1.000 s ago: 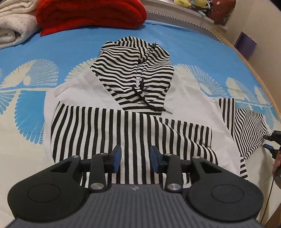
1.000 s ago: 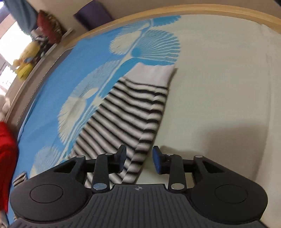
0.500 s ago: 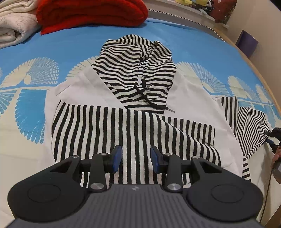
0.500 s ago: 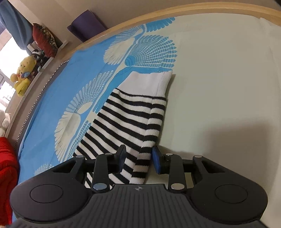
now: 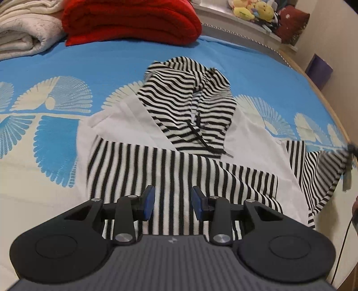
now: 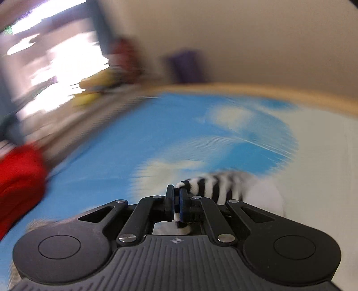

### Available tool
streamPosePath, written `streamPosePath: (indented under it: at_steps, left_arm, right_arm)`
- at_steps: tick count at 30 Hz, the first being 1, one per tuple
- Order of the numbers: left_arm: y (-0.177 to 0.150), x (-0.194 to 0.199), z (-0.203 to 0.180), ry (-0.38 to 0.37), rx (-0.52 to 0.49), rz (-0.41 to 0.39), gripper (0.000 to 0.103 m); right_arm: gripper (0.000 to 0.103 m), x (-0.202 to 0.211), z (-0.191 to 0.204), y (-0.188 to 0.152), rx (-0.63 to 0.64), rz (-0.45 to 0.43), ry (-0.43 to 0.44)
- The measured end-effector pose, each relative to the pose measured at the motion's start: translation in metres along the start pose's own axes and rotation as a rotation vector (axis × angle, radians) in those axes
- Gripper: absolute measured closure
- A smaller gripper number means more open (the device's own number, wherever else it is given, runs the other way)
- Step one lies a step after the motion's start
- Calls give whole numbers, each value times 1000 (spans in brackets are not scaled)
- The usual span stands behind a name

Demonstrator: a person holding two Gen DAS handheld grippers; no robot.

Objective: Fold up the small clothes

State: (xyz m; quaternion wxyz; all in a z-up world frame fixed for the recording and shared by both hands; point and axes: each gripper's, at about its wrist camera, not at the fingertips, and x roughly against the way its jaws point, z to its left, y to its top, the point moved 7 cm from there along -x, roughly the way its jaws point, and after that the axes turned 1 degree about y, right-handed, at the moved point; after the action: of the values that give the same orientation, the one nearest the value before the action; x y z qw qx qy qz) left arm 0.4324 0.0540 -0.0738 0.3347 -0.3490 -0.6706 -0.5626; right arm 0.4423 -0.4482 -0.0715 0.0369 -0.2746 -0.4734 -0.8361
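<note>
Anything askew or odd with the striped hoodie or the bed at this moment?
Nothing damaged or spilled. The striped hoodie lies lopsided: one sleeve is pulled up off the bedspread, pinched in the shut right gripper. The left gripper hangs open over the hem. The right wrist view is heavily blurred.

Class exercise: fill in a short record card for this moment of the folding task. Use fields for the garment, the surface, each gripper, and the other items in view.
garment: striped hoodie, spread flat on the bed, hood at the far end
surface: bedspread, blue with pale fan motifs
left gripper: open, above the hoodie's hem, nothing between its pads
right gripper: has just closed on the striped sleeve, lifting it off the bed
other items: red blanket, cream blanket, soft toys on a ledge
</note>
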Motion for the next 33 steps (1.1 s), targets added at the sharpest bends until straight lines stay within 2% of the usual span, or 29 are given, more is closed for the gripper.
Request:
streamPosePath:
  at_steps: [2, 4, 5, 7, 8, 9, 11, 13, 15, 17, 20, 21, 22, 25, 26, 28, 30, 32, 33]
  left_arm:
    - [2, 3, 8, 3, 19, -4, 63]
    - [4, 6, 17, 2, 40, -6, 63]
    - [5, 8, 22, 1, 52, -8, 63]
    - [8, 12, 31, 1, 70, -14, 63]
    - [9, 15, 36, 3, 82, -17, 63]
    - [11, 17, 40, 4, 94, -21, 63]
    - [15, 21, 50, -4, 130, -29, 63]
    - [18, 24, 58, -16, 171, -33, 63]
    - [20, 25, 63, -27, 204, -33, 63]
    - [21, 26, 68, -32, 226, -31, 63]
    - [22, 29, 75, -27, 238, -32, 63]
    - [22, 30, 78, -23, 241, -34, 63]
    - [22, 29, 80, -19, 244, -34, 63]
    - [18, 27, 82, -4, 245, -27, 63]
    - [17, 25, 81, -2, 242, -22, 63]
    - [13, 20, 76, -5, 234, -8, 63]
    - [11, 14, 67, -11, 225, 4, 63]
    - [9, 9, 59, -11, 202, 9, 63]
    - [9, 7, 55, -8, 189, 11, 63]
  right_arm:
    - [100, 23, 67, -13, 151, -6, 176]
    - [100, 48, 127, -39, 283, 41, 386]
    - [100, 59, 154, -60, 328, 122, 513]
    - [100, 70, 189, -106, 383, 361, 728]
    - [100, 76, 200, -134, 430, 469, 794]
    - [100, 79, 205, -153, 479, 537, 810]
    - [99, 79, 206, -187, 560, 668, 783]
    - [95, 78, 206, -190, 557, 679, 710]
    - [95, 77, 206, -173, 492, 674, 612]
    - [89, 80, 208, -143, 418, 625, 504]
    - [79, 96, 199, -100, 290, 533, 415]
    - [73, 100, 194, -87, 238, 498, 399]
    - [71, 103, 187, -79, 188, 465, 394]
    - [71, 102, 162, -72, 97, 370, 382]
    - [70, 94, 154, -79, 86, 375, 346]
    - [69, 72, 138, -100, 4, 489, 272]
    - [69, 52, 129, -107, -134, 569, 295]
    - [70, 31, 123, -114, -135, 585, 273]
    - [69, 22, 116, -119, -126, 602, 223]
